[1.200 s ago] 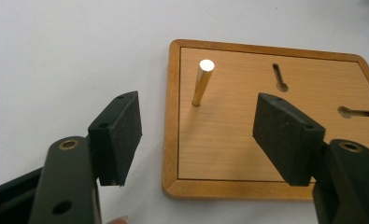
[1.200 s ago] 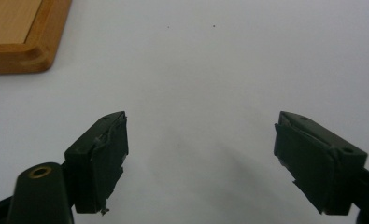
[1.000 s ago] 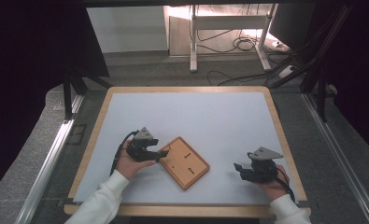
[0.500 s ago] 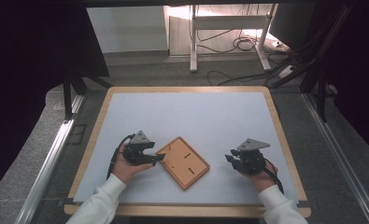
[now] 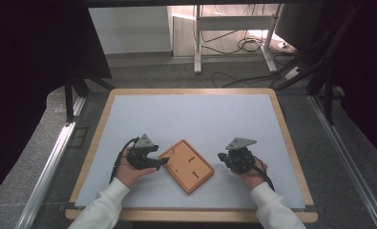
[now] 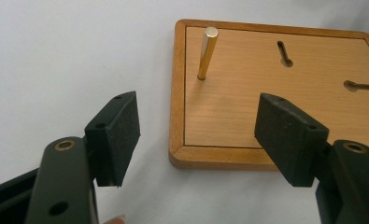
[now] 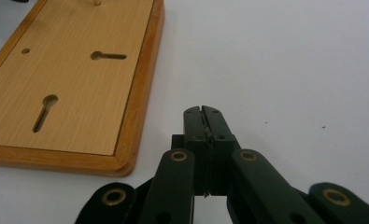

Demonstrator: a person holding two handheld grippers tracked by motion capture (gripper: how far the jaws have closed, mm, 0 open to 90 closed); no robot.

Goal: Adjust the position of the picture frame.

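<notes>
A wooden board (image 5: 186, 165) with keyhole slots lies turned at an angle on the white worktop (image 5: 191, 119), near its front edge, between the two grippers. The left gripper (image 6: 196, 135) sits at the board's left corner with its jaws spread wide to either side of that corner, pads clear of the wood, and a brass peg (image 6: 207, 52) stands in the board just beyond. The right gripper (image 7: 203, 112) hovers over bare worktop just beside the board's right edge; its jaws have just been closing and now press together with nothing between them.
</notes>
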